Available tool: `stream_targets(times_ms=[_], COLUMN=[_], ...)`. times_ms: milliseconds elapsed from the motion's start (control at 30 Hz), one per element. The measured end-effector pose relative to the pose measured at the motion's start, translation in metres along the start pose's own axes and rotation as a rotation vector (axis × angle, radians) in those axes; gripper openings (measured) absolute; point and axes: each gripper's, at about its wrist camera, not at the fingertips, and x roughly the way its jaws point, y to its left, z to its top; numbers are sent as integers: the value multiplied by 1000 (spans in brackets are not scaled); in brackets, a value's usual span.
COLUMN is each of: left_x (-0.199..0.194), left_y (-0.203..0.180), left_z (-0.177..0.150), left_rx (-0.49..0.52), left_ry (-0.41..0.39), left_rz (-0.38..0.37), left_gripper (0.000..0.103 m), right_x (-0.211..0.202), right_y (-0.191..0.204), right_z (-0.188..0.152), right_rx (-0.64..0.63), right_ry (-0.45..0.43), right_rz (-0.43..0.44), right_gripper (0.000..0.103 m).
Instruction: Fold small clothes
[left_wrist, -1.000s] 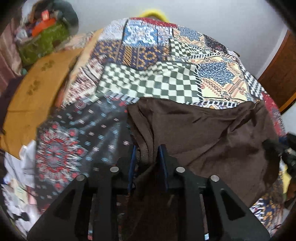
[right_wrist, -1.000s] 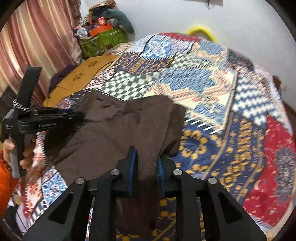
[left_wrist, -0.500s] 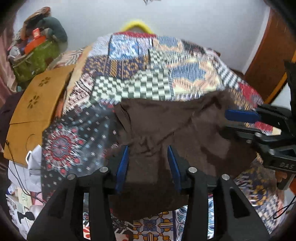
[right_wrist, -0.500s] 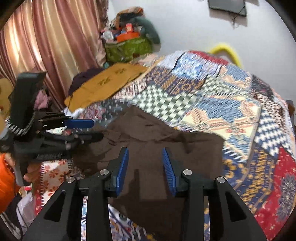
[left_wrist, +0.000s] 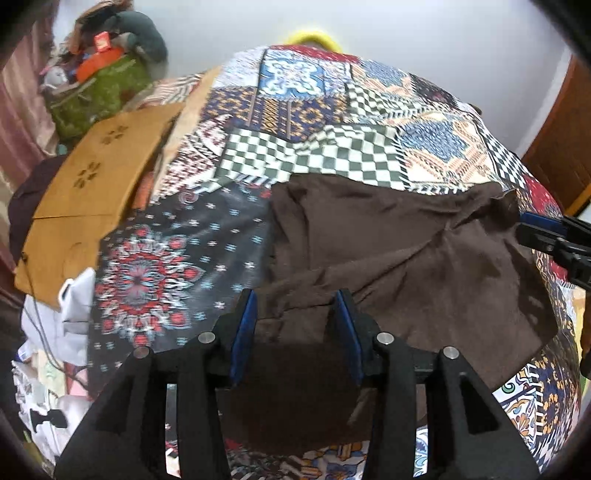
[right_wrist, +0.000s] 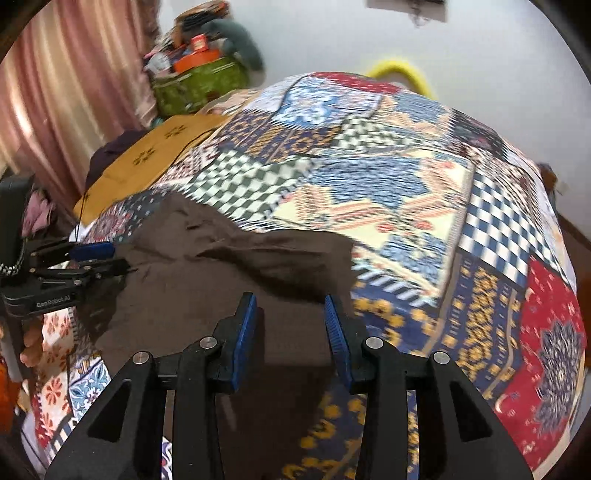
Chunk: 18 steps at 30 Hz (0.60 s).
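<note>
A brown garment (left_wrist: 406, 251) lies spread and creased on the patchwork bedspread (left_wrist: 303, 110). My left gripper (left_wrist: 296, 299) hovers over its near left part, open, with cloth below the gap but no pad pressing on it. In the right wrist view the same brown garment (right_wrist: 221, 288) runs from the left side to the middle. My right gripper (right_wrist: 290, 299) stands open over its near right edge and holds nothing. Each gripper shows in the other's view: the right gripper (left_wrist: 546, 236) at the garment's right corner, the left gripper (right_wrist: 96, 258) at its left edge.
A tan wooden board (left_wrist: 92, 184) lies along the bed's left side. Behind it stands a green bag (left_wrist: 99, 92) piled with odds and ends. A yellow hoop (right_wrist: 402, 70) sits at the far end, a pink curtain (right_wrist: 55, 92) hangs left, and a hand (right_wrist: 31, 343) holds the left tool.
A second ago both grippers were shut on bunched brown cloth. Both have since opened and let it go, and the garment now lies flatter on the bedspread.
</note>
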Motion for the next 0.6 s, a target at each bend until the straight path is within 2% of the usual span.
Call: stream_targets(times_ms=[100,167,233,367,467,600], left_x=[-12,-19,-23,-38,-59,-104], left_y=[-2,-7,-13,-27,-32,-39], left_z=[-4,-10,-15,-27,-29,-29], left_rx=[8,26,42,66,52,25], left_ry=[-15,-22,-30,-40,-80,-173], left_rz=[-8,-19,-20,-11,-18,-39], left_gripper=[44,52,56,56,56,56], right_x=[-13,-15,-17,-26,-45,-86], right_y=[4,12,23,37,42,56], right_z=[-5,-9,-14,-22,-22,-25], right_rx=[3,-23,-59,-101,-80,-66], right_ry=[-10,-9,-1,-11,-59,-168], right_rz=[34,42,39,27,48,56], right_gripper=[35,36,37,37,37,37])
